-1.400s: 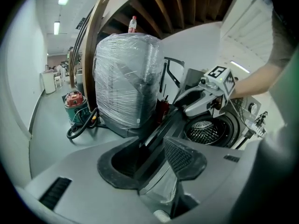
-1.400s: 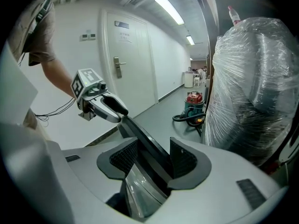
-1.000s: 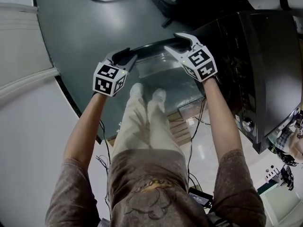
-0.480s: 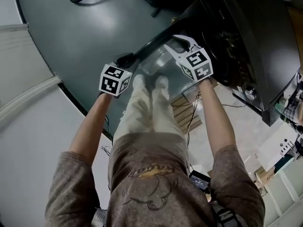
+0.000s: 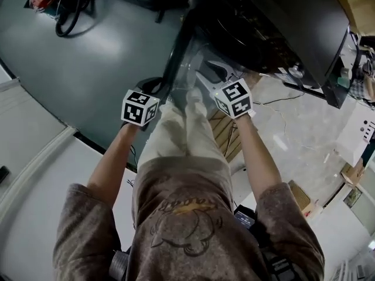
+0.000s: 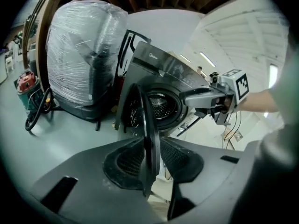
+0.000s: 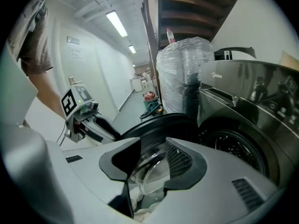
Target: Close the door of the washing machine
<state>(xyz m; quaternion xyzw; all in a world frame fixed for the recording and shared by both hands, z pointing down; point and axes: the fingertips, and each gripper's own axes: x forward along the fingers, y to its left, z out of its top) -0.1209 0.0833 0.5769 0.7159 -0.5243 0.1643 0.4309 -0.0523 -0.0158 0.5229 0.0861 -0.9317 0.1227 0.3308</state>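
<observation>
Before the washing machine (image 6: 161, 73), its door (image 6: 148, 120) stands partly open. Having just narrowed, the left gripper (image 6: 152, 160) pinches the rim edge; the right gripper (image 7: 152, 164), wider, has just closed around the glass. Both should push evenly, keeping hold till it seats.

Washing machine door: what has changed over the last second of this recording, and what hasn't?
The door has swung toward the washing machine, carried along by both grippers. The left gripper and right gripper have just been closing their jaws, with the door between them. Unchanged: both grippers stay on the door, which is still ajar.
</observation>
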